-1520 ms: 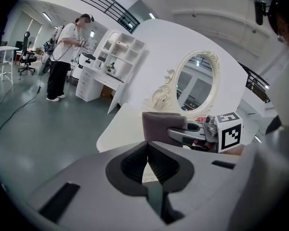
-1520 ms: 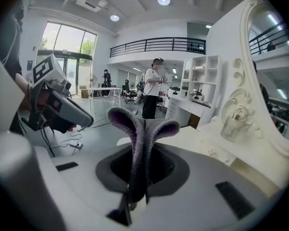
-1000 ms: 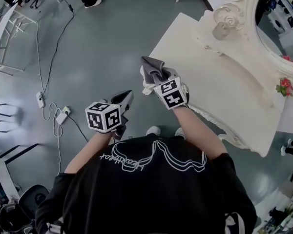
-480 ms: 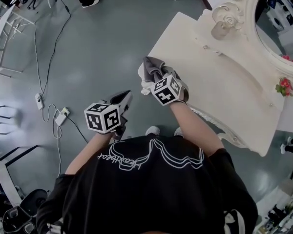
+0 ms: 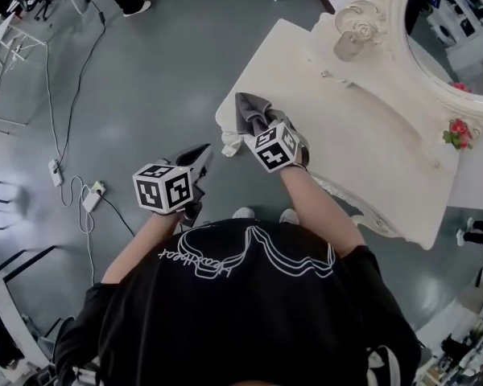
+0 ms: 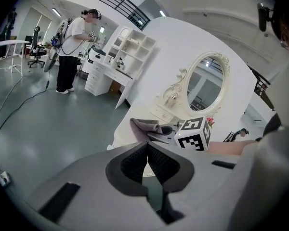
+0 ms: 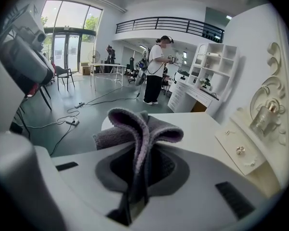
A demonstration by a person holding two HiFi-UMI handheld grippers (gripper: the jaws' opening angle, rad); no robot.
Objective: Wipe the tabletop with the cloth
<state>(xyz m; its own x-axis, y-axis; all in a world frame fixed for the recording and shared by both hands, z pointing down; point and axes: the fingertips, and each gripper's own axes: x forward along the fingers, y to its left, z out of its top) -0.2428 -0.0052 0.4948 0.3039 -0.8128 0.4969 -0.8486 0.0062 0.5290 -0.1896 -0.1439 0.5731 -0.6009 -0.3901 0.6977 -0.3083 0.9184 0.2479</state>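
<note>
Nearest you, your left gripper (image 5: 200, 156) hangs over the grey floor (image 5: 145, 71), off the table, its jaws pressed together on nothing. Just beyond it, your right gripper (image 5: 262, 124) pinches the bunched grey fleece cloth (image 5: 247, 109) between its jaws, folds standing up, at the near left corner of the white dressing-table top (image 5: 350, 131). Whether the cloth touches the surface I cannot tell. I judge the wiping barely begun: the whole top stretching away toward the small glass bottle (image 5: 348, 47) and the oval mirror (image 5: 451, 26) looks left to do
</note>
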